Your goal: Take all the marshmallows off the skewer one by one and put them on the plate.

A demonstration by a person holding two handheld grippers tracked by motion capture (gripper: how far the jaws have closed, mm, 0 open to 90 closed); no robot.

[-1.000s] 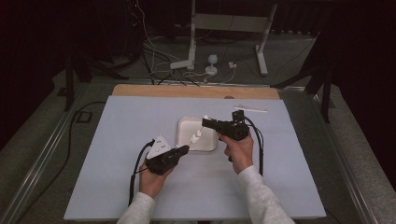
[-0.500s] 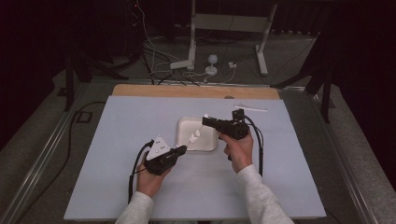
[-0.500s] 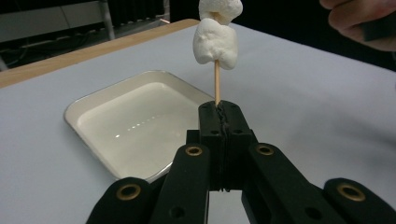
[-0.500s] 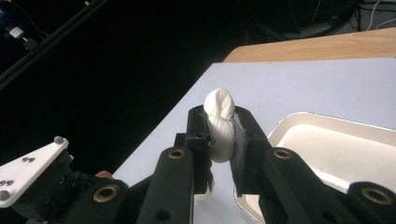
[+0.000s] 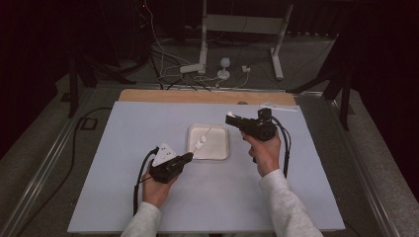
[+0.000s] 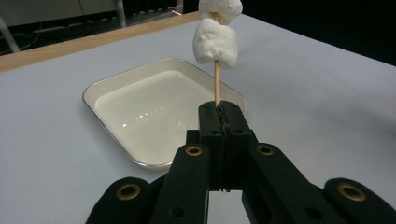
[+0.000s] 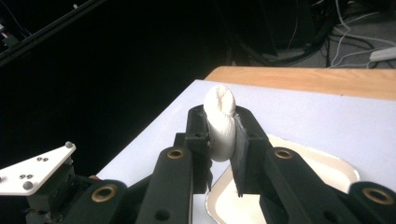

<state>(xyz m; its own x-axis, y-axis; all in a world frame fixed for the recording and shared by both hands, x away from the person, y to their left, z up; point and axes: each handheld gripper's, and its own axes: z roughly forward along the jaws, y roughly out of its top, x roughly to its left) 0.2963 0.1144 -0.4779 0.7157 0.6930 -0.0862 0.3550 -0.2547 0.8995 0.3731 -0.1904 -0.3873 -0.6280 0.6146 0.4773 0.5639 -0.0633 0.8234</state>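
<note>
My left gripper [image 5: 190, 156] [image 6: 218, 111] is shut on the lower end of a thin wooden skewer [image 6: 217, 83]. The skewer slants up over the white tray [image 5: 220, 148] [image 6: 140, 100] and carries two white marshmallows [image 5: 199, 145] [image 6: 215, 41], one above the other. Right of the tray, my right gripper [image 5: 229, 117] [image 7: 222, 122] is raised above the table and points left. It is shut on a single marshmallow [image 7: 220, 125], squeezed between its pads. The tray [image 7: 308, 179] lies below it and looks bare.
The pale table top [image 5: 123, 148] ends in a wooden strip [image 5: 163, 95] at the far edge. Behind it the floor holds cables, a white stand [image 5: 205, 44] and dark poles. The left gripper's grey plate [image 7: 35, 171] shows in the right gripper view.
My right gripper has lifted a little and drawn back to the right from over the tray, with the marshmallow still in it. The left gripper and skewer have kept still.
</note>
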